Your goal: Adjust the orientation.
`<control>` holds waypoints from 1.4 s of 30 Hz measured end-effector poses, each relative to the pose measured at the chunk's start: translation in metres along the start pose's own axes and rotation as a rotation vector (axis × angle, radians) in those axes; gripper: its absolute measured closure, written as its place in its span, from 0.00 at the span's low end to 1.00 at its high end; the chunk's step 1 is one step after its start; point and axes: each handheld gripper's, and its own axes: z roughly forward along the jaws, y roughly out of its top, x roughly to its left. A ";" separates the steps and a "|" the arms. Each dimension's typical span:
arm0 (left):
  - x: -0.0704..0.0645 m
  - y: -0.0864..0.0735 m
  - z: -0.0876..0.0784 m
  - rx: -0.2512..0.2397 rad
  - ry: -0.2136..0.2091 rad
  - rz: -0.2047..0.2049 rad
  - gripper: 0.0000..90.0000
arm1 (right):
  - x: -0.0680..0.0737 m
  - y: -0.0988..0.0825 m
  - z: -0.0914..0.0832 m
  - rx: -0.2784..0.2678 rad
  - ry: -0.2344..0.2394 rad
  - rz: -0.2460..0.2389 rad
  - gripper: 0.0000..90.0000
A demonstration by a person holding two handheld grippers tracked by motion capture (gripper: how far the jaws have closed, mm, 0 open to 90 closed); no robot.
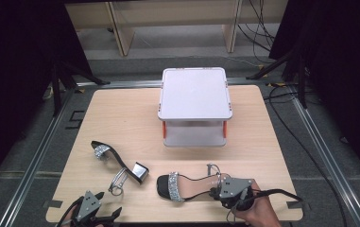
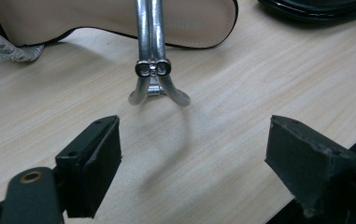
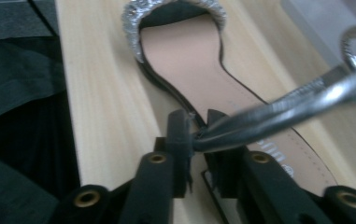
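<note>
Two black sandals with glittery silver toe bands lie at the front of the wooden table (image 1: pixel 121 118). The left sandal (image 1: pixel 121 163) rests on its side, its silver ankle strap (image 1: pixel 116 182) trailing toward me. My left gripper (image 1: pixel 109 203) sits just short of that strap with its jaws wide open and nothing between them. In the left gripper view the strap's buckle (image 2: pixel 153 69) lies ahead of this gripper (image 2: pixel 192 140). The right sandal (image 1: pixel 187 185) stands sole-down. My right gripper (image 1: pixel 214 191) is at its heel end, and in the right gripper view it (image 3: pixel 196 133) is shut on the sole's edge where the silver strap (image 3: pixel 283 112) joins.
A white two-tier stand (image 1: pixel 194 94) with orange-red posts occupies the back middle of the table. The table's front edge (image 1: pixel 168 221) runs just below both grippers. Cables (image 1: pixel 300 142) trail over the floor to the right, and dark stands flank the table.
</note>
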 end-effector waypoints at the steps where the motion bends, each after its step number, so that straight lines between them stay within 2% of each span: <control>1: 0.000 0.000 0.000 0.001 0.001 0.001 0.20 | -0.001 0.000 -0.002 -0.004 0.001 0.017 0.76; 2: 0.000 0.000 0.000 0.001 0.001 0.001 0.20 | -0.001 0.000 -0.002 -0.004 0.001 0.017 0.76; 3: 0.000 0.000 0.000 0.004 -0.004 -0.002 0.20 | -0.004 0.000 -0.010 -0.001 -0.009 0.044 0.55; 4: 0.000 0.000 0.000 0.004 -0.003 -0.002 0.20 | -0.007 -0.002 -0.014 0.019 0.001 0.050 0.53; 6: 0.000 0.000 0.000 0.000 -0.001 0.001 0.20 | -0.010 -0.009 -0.017 0.039 0.009 0.062 0.43; 8: 0.000 0.000 0.000 0.003 -0.003 -0.001 0.20 | -0.011 -0.013 -0.022 0.048 -0.029 0.041 0.40; 11: 0.000 0.000 0.000 0.000 0.000 -0.001 0.20 | -0.018 -0.017 -0.031 0.028 -0.051 0.062 0.37; 14: -0.001 0.000 0.001 0.005 -0.004 -0.005 0.20 | -0.026 -0.024 -0.031 0.026 -0.080 0.101 0.34; 18: -0.001 0.000 0.001 0.006 -0.003 -0.002 0.20 | -0.035 -0.031 -0.020 0.053 -0.066 0.114 0.31; 20: 0.000 0.000 0.001 0.005 -0.003 -0.005 0.20 | -0.038 -0.031 -0.015 0.043 -0.064 0.110 0.31; 23: -0.001 0.000 0.001 0.006 -0.012 -0.008 0.20 | -0.043 -0.027 -0.005 0.029 -0.031 0.098 0.28; 26: 0.000 0.000 0.001 0.004 -0.002 -0.005 0.20 | -0.045 -0.025 0.006 0.029 0.009 0.076 0.27; 28: -0.001 0.000 0.001 0.007 -0.003 0.000 0.20 | -0.047 -0.024 0.011 0.025 0.018 0.065 0.32; 31: 0.000 0.000 0.001 0.010 -0.006 -0.001 0.20 | -0.051 -0.024 0.013 0.024 0.043 0.053 0.32; 34: -0.001 0.000 0.001 0.006 -0.005 -0.001 0.20 | -0.051 -0.022 0.012 0.037 0.021 0.084 0.32; 37: -0.001 0.000 0.001 0.003 -0.005 0.001 0.20 | -0.050 -0.020 0.013 0.031 -0.022 0.111 0.33; 38: 0.000 0.001 0.000 0.017 -0.009 0.010 0.20 | -0.051 -0.020 0.013 0.030 -0.044 0.115 0.33; 39: -0.001 0.000 0.001 0.010 -0.008 0.005 0.20 | -0.052 -0.019 0.012 0.037 -0.079 0.153 0.33; 41: 0.000 0.000 0.001 0.005 -0.005 0.001 0.20 | -0.058 -0.020 0.011 0.051 -0.128 0.198 0.33; 42: 0.000 0.000 0.001 0.005 -0.005 0.001 0.20 | -0.058 -0.020 0.011 0.051 -0.128 0.198 0.33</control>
